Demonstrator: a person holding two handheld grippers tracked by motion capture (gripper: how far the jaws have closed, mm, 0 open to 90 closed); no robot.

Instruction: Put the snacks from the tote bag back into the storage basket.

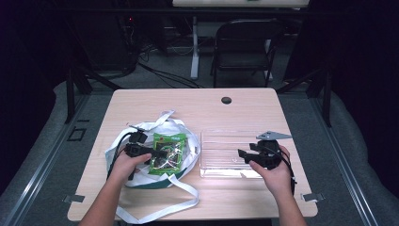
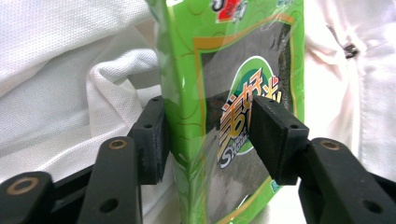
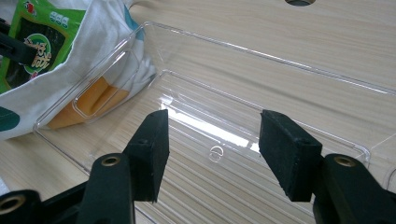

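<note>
On the left half of the worktop (image 1: 141, 101), a green seaweed snack packet (image 1: 167, 153) lies on top of a white cloth bag (image 1: 186, 134), and the left hand-held gripper (image 1: 155, 153) has reached it. Seen from the left gripper view, its jaws stand on either side of the packet (image 2: 233, 93), pads against or very nearly against the crinkled film; the grip looks taken or about to be taken, but how firmly cannot be told. The work appears to be moving the packet out of the bag into the clear plastic tray (image 1: 207, 136) just beside it, and by that reading it is at an early stage: the packet is not yet lifted clear, and the tray (image 3: 261, 56) holds nothing.

The right hand-held gripper (image 1: 244, 156) hovers over the tray with its jaws spread apart and nothing between them, possibly ready to steady the tray.

Several things are hard to read. Whether the bag holds anything else is hidden by its folds and by the packet. An orange shape (image 3: 91, 102) shows through the tray's wall in the right gripper view; what it is cannot be told. The packet's print is cut off at the top.
</note>
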